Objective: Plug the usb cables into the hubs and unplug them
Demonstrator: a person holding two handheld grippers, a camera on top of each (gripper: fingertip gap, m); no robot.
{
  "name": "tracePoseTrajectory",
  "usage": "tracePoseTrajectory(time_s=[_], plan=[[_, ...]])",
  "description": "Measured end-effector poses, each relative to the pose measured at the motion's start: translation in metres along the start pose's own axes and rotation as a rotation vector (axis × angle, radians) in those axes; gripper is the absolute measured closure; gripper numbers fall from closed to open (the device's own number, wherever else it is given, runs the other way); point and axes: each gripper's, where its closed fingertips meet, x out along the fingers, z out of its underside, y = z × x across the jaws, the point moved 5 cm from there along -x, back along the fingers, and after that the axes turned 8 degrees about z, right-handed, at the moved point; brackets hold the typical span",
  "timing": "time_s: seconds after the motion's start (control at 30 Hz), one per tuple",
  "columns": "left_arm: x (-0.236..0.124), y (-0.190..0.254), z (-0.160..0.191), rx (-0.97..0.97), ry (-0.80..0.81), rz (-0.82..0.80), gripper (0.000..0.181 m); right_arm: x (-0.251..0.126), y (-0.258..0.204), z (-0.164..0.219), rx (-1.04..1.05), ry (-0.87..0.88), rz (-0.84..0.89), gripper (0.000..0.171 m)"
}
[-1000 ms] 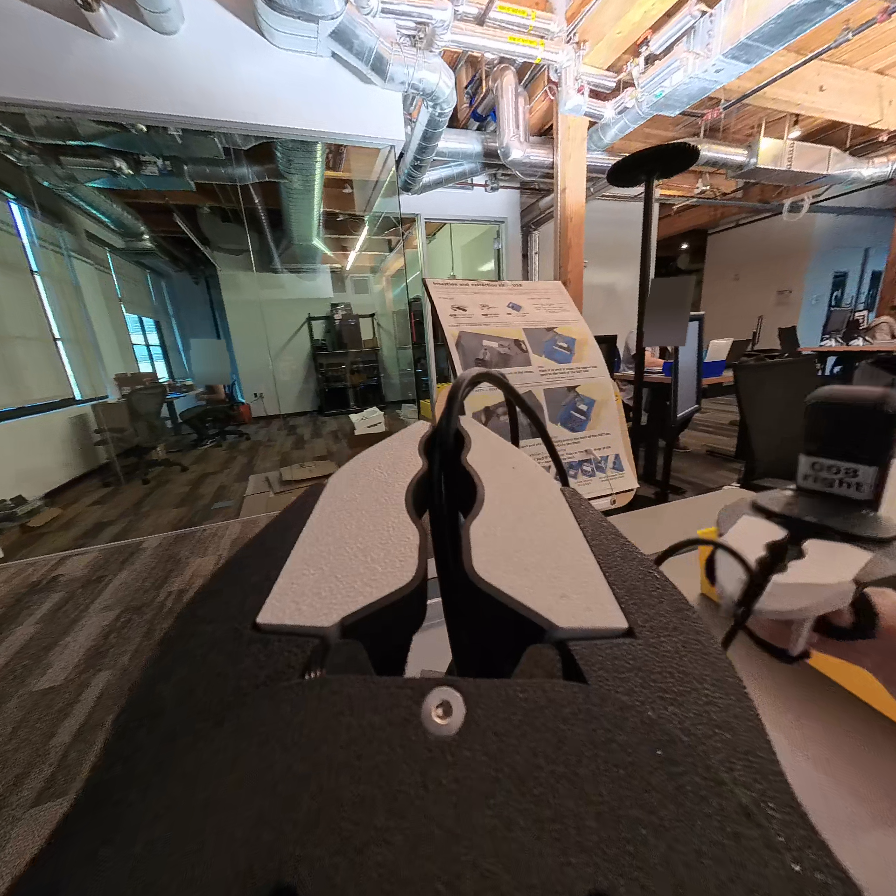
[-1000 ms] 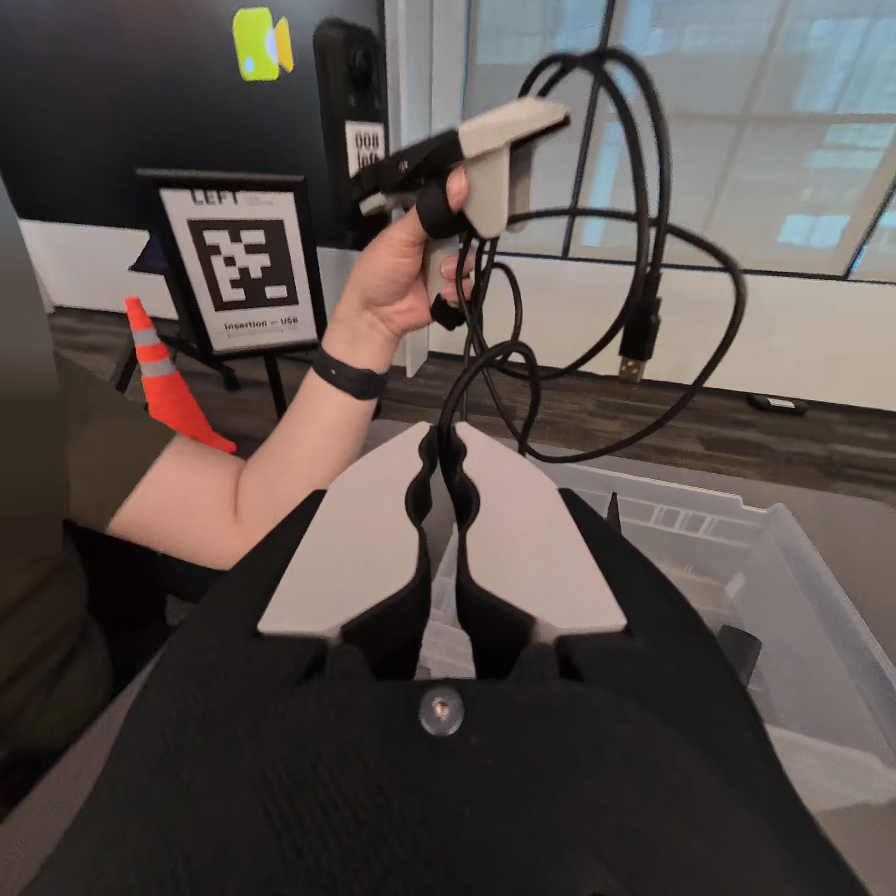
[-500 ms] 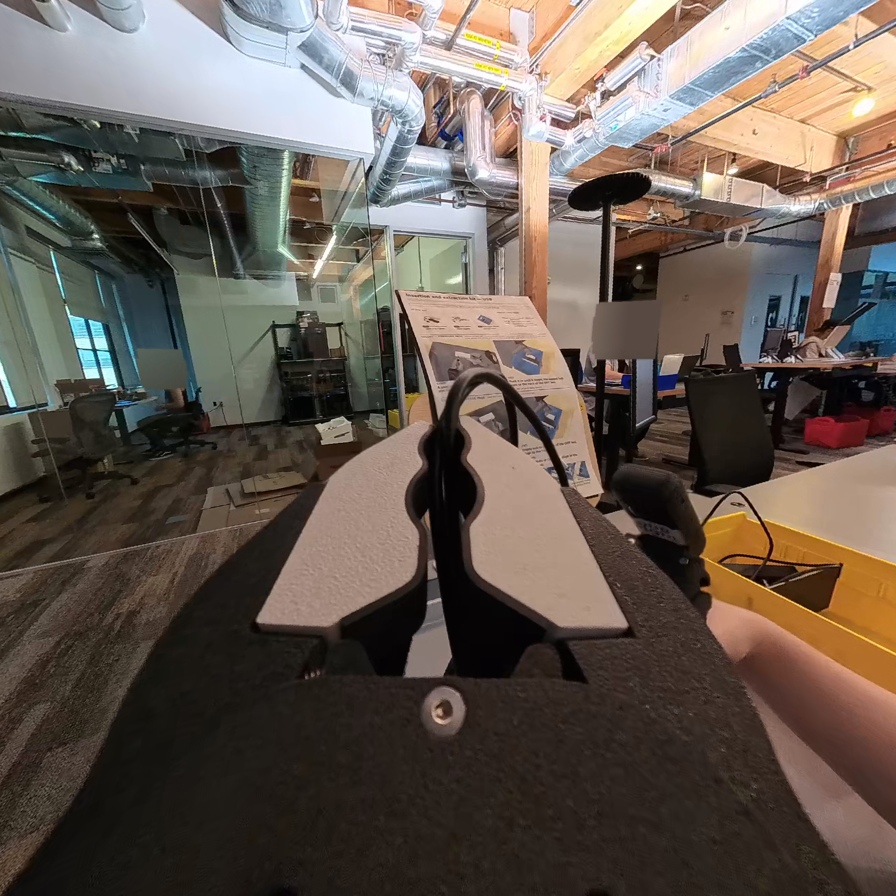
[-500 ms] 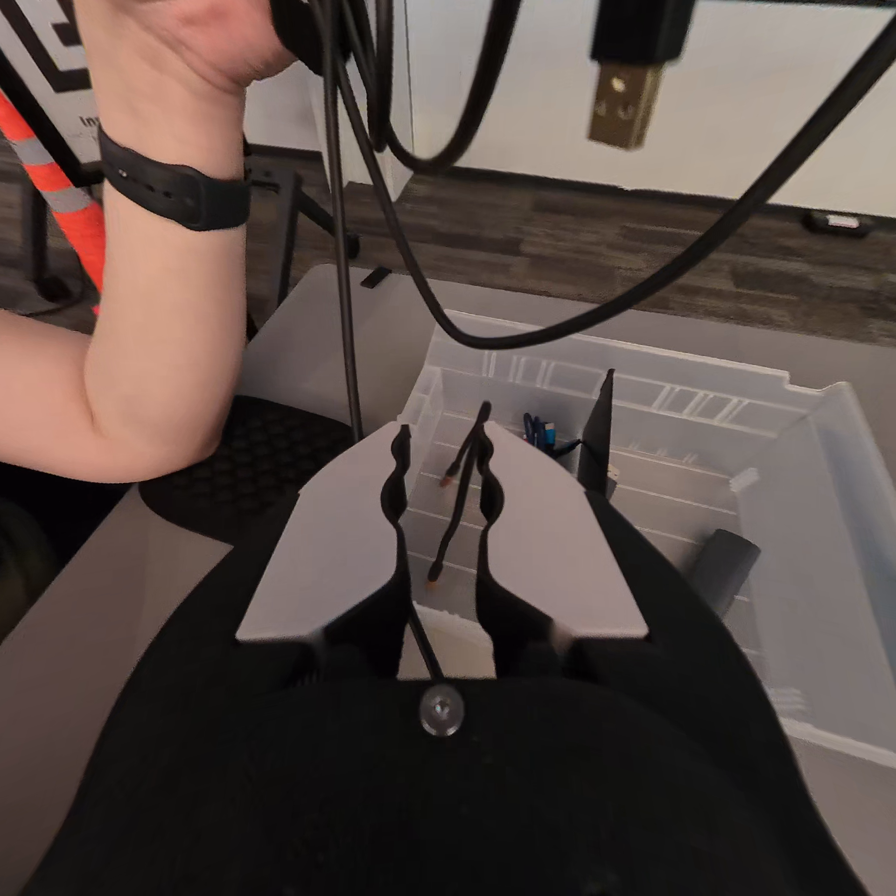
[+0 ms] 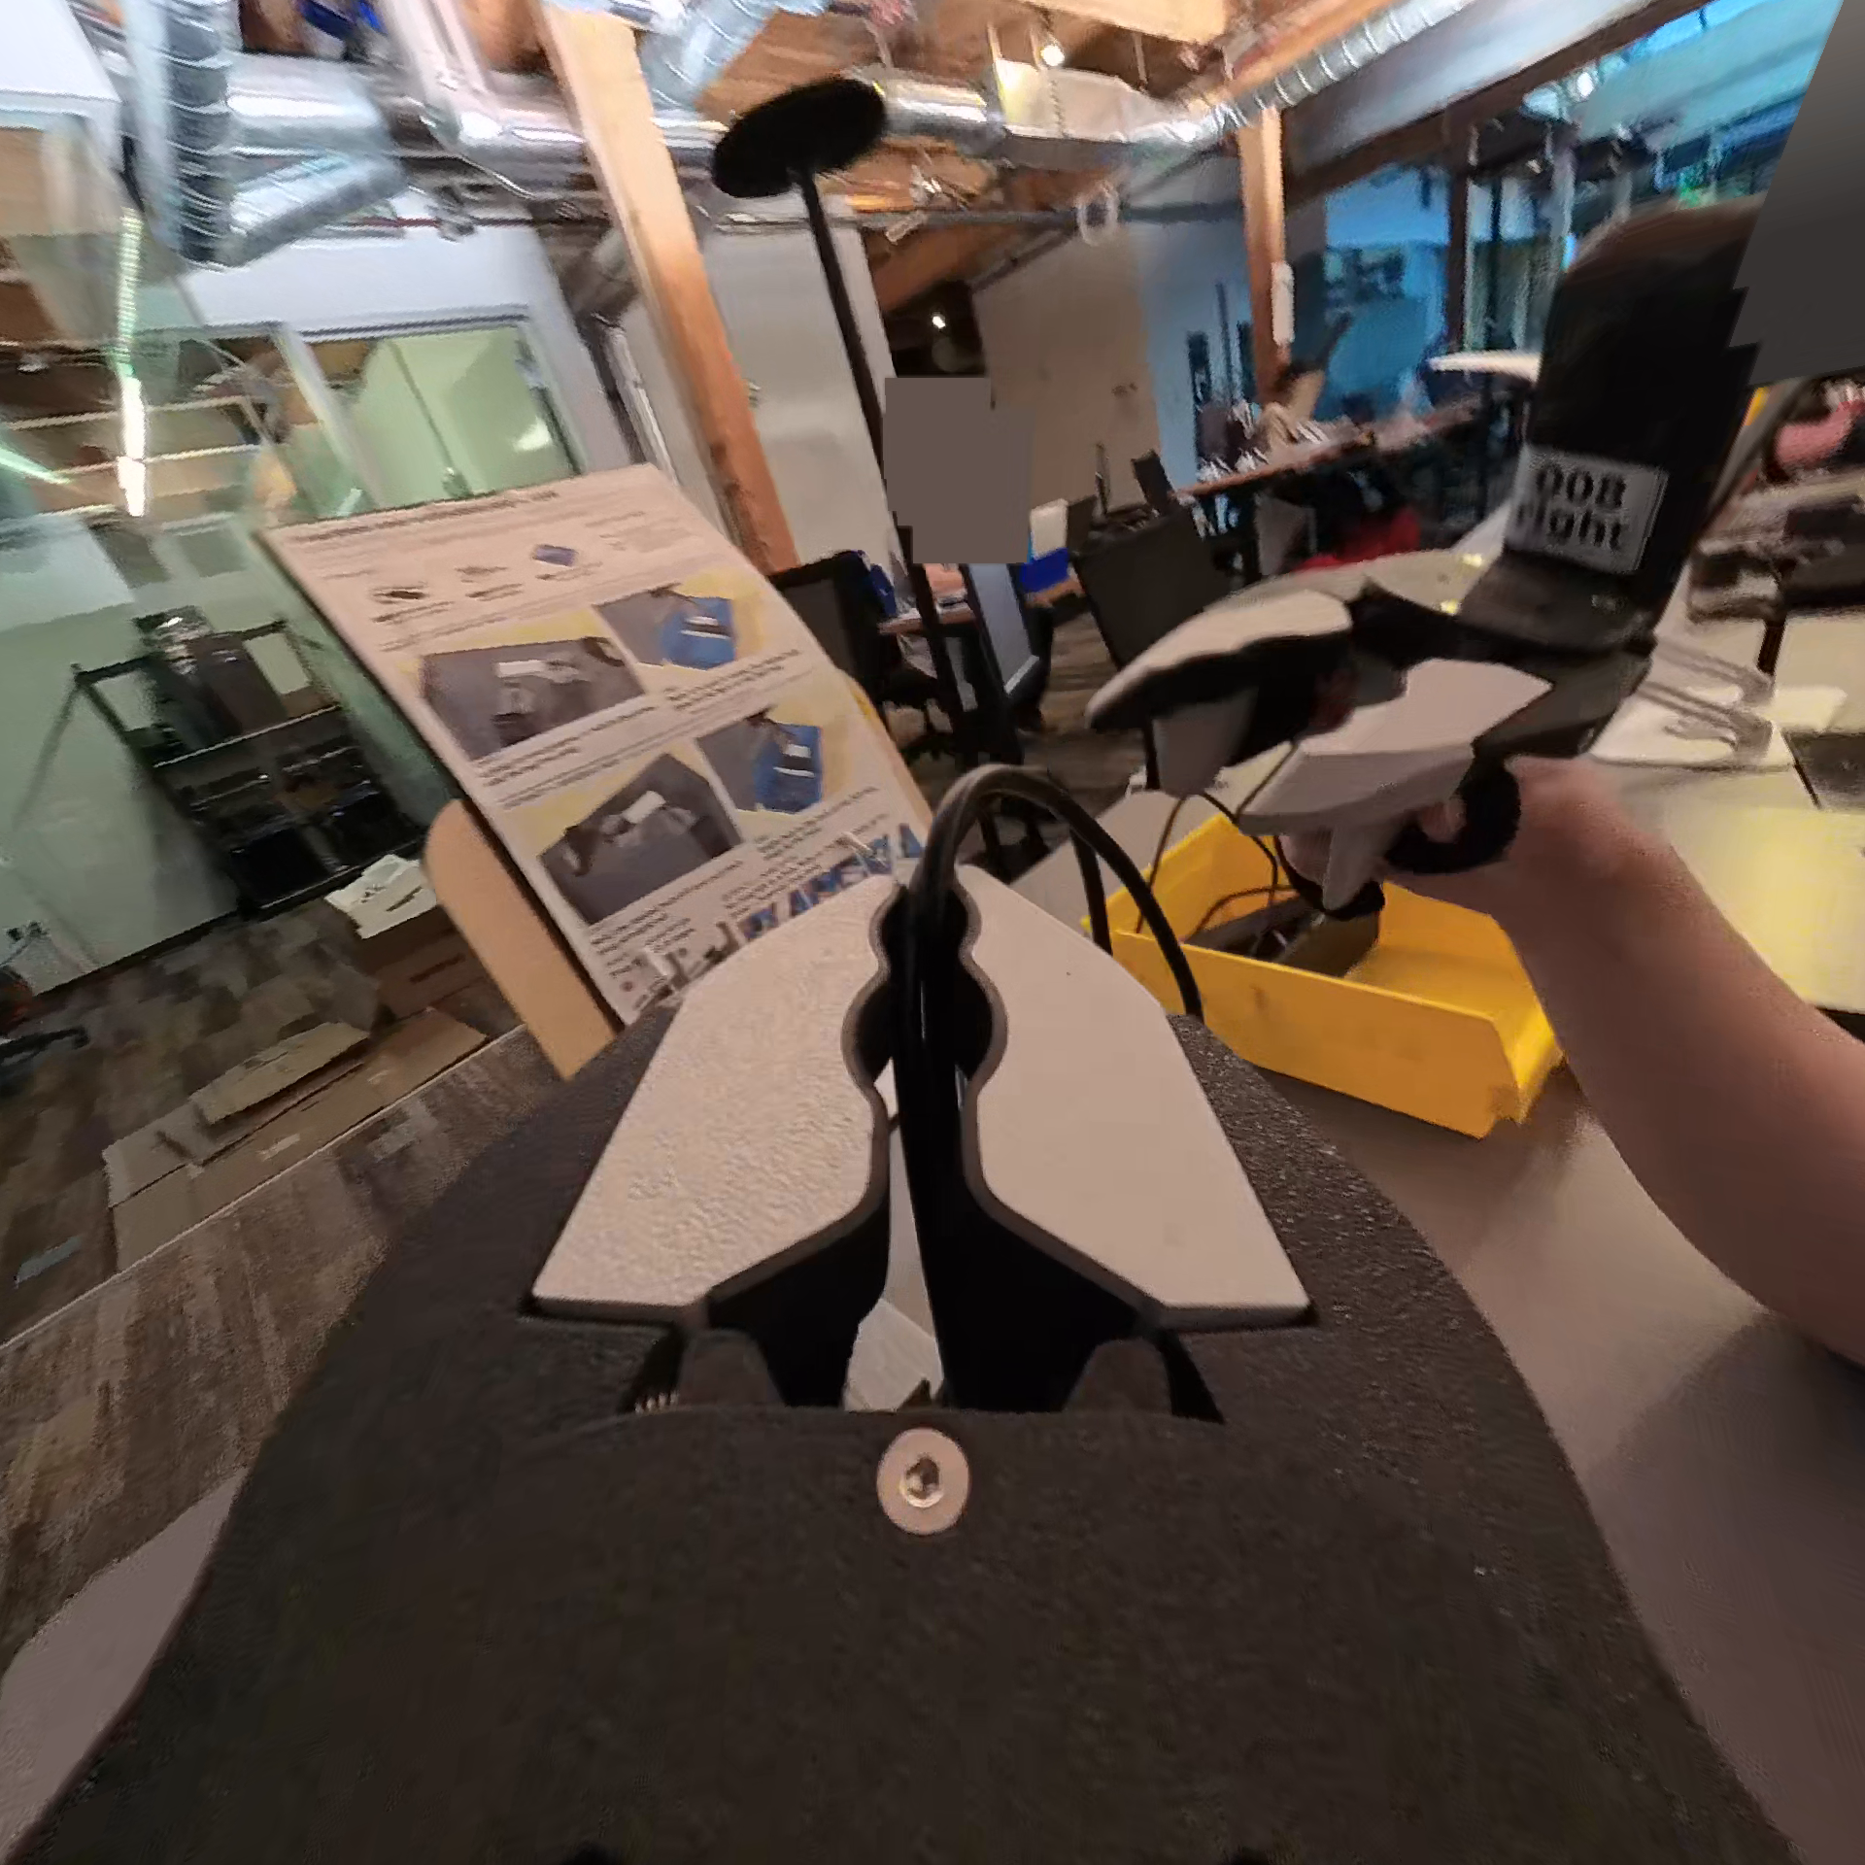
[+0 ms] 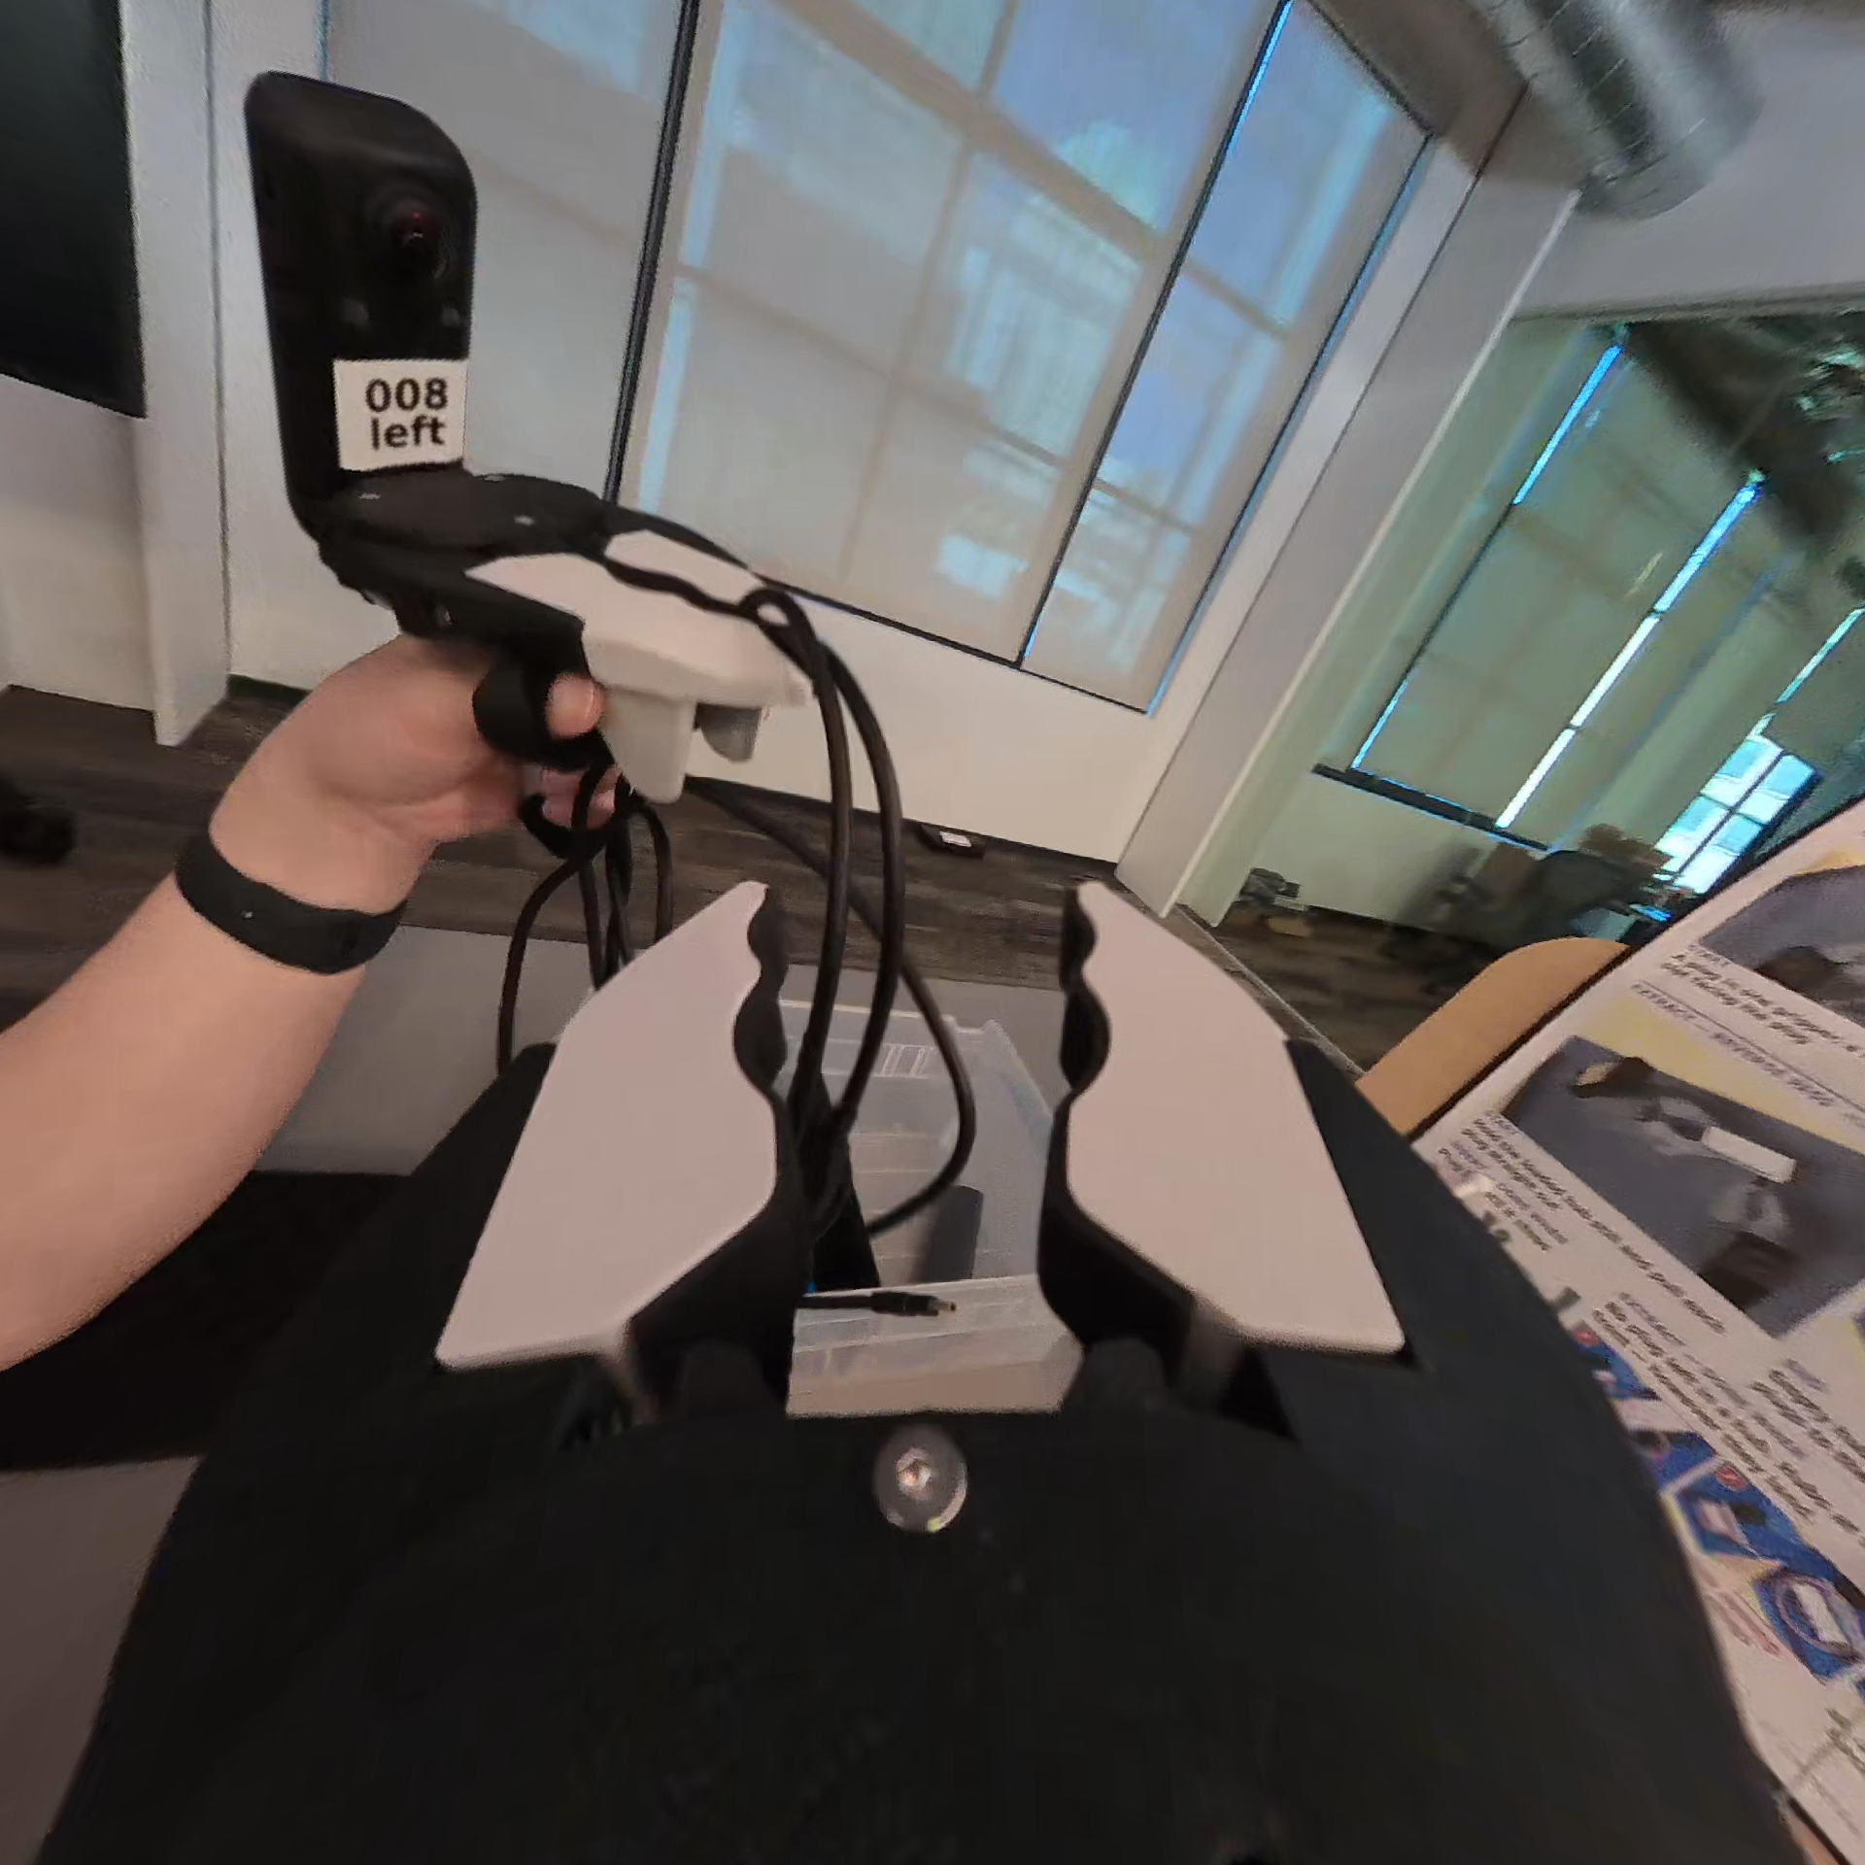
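My left gripper [image 5: 934, 913] is shut on a black USB cable [image 5: 1019, 807], which arches out of the fingertips. In the right wrist view it [image 6: 772, 646] is held up at the left, with the cable [image 6: 873, 828] hanging from it in several loops. My right gripper [image 6: 918, 913] is wide open and empty. The hanging loops pass between its fingers [image 6: 646, 1120] without touching the pads. In the left wrist view the right gripper [image 5: 1176, 762] is raised at the upper right. No hub is in view.
A clear plastic bin [image 6: 908, 1332] with a thin loose plug lies below the right gripper. A yellow bin [image 5: 1362, 1019] with cables stands on the grey table [image 5: 1615, 1362]. A propped instruction sheet [image 5: 606, 706] stands behind; it also shows at the right [image 6: 1665, 1161]. About 9 cm separates my left fingertips from my right.
My right gripper rose from over the clear bin and opened wide, now facing the left gripper. The left gripper kept its hold on the cable and tilted down and to the right.
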Motion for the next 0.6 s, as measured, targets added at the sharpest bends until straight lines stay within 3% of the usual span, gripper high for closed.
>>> tracePoseTrajectory(time_s=[0.27, 0.3, 0.33, 0.37, 0.43, 0.5, 0.6], plan=[[0.040, 0.041, 0.003, 0.084, -0.104, 0.109, 0.177, 0.024, -0.017, 0.047, -0.099, -0.290, -0.071, 0.110], [0.042, 0.043, 0.004, 0.087, -0.109, 0.117, 0.176, 0.025, -0.023, 0.054, -0.124, -0.335, -0.112, 0.112], [0.043, 0.045, 0.004, 0.087, -0.113, 0.123, 0.177, 0.026, -0.025, 0.059, -0.155, -0.371, -0.123, 0.126], [0.045, 0.046, 0.004, 0.083, -0.112, 0.134, 0.176, 0.026, -0.025, 0.063, -0.178, -0.398, -0.130, 0.154], [0.045, 0.048, 0.003, 0.060, -0.089, 0.162, 0.176, 0.025, -0.021, 0.064, -0.116, -0.426, -0.137, 0.158], [0.045, 0.045, 0.002, 0.035, -0.069, 0.147, 0.156, 0.021, -0.012, 0.057, -0.033, -0.402, -0.122, 0.159], [0.034, 0.039, -0.009, 0.015, 0.027, 0.099, 0.149, 0.005, 0.018, 0.051, -0.026, -0.375, 0.039, 0.160]])
